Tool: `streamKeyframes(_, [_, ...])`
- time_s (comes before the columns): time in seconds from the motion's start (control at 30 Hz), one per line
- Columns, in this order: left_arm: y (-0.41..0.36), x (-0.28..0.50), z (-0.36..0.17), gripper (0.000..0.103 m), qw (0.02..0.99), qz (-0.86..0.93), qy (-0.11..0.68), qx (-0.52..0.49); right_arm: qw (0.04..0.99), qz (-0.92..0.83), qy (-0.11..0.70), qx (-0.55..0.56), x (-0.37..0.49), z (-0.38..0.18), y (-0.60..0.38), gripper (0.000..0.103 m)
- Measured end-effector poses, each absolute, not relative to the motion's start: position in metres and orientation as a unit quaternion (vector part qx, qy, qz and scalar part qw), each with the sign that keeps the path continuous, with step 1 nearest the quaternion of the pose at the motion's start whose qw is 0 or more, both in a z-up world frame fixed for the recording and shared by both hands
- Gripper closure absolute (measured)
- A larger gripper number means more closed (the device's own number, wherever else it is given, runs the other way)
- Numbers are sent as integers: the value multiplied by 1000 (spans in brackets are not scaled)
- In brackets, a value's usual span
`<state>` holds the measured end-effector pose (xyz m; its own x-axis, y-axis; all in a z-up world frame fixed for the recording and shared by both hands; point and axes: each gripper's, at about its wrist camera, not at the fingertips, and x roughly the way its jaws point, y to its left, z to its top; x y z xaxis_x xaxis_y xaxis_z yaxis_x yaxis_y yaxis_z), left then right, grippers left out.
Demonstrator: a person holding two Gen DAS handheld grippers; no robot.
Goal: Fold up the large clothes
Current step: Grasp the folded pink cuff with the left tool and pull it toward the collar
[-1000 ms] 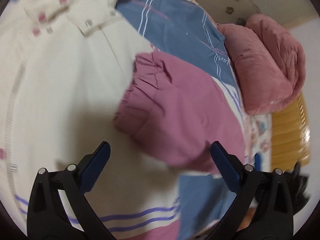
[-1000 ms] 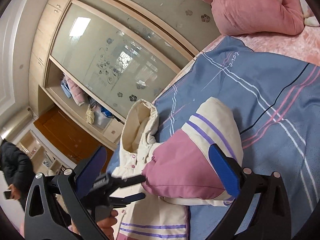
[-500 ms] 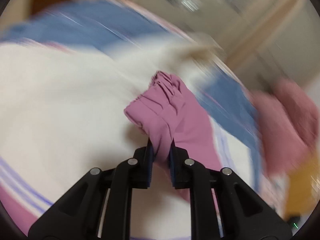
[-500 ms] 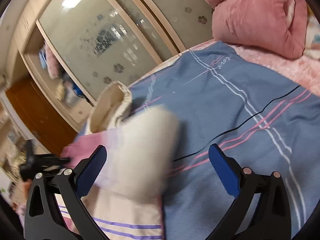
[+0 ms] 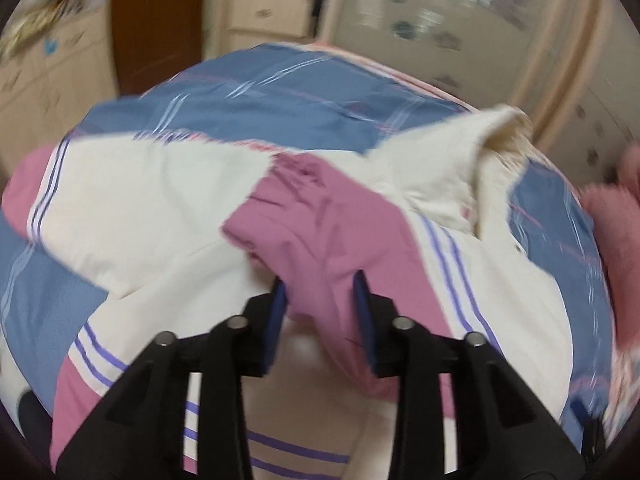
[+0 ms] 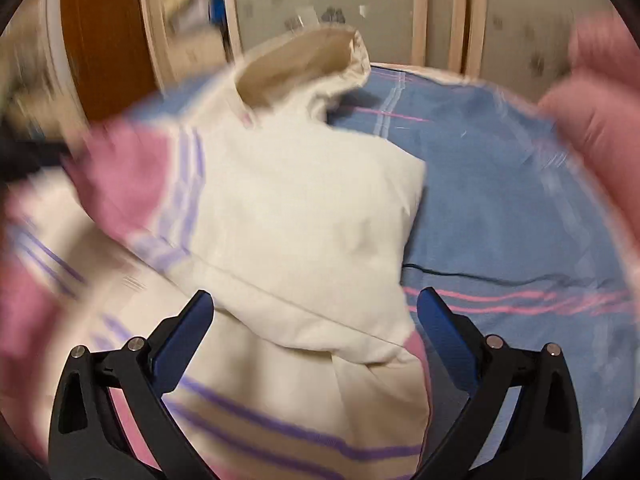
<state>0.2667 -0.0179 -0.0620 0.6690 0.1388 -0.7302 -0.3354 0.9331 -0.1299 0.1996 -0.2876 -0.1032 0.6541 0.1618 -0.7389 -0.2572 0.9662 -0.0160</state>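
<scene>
- cream, pink and purple-striped jacket (image 5: 168, 204) lies spread over a blue striped bedspread (image 5: 280, 92), and it fills most of both wrist views
- left gripper (image 5: 320, 292) has its blue-padded fingers (image 5: 277, 312) part closed, with the pink sleeve (image 5: 320, 232) of the jacket running between them; the fabric bulges out past the pads on both sides, and whether the pads actually press it cannot be told through the blur
- gathered pink cuff (image 5: 296, 176) of that sleeve points away from the camera, lying across the cream body of the jacket
- cream hood (image 5: 500, 136) stands up at the far right of the left view, with its opening facing the camera
- right gripper (image 6: 316, 316) is spread wide with nothing between its blue pads (image 6: 184, 336); it hangs just above the folded cream part of the jacket (image 6: 304, 216), near that part's right edge where bedspread (image 6: 500, 208) shows
- in the right view the hood (image 6: 304, 64) rises at the far end of the jacket, and a pink section with purple stripes (image 6: 132, 176) sits to the left, heavily blurred
- pink pillow (image 6: 600, 112) lies at the right edge of the bed
- behind the bed stand a wardrobe with frosted patterned doors (image 6: 360, 12) and a brown wooden door (image 5: 156, 20)
</scene>
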Motion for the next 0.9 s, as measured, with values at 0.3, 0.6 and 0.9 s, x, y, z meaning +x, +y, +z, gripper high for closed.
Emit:
streamKeyframes(0.3, [-59, 275, -79, 56, 901, 101, 417, -70, 904, -70, 406, 115, 214, -104, -399, 1])
streamKeyframes(0.6, [-44, 274, -111, 55, 876, 132, 454, -90, 892, 51, 423, 151, 206, -102, -413, 1])
streamKeyframes(0.9, [-37, 247, -76, 45, 900, 150, 403, -72, 894, 268, 295, 207, 173, -57, -410, 1])
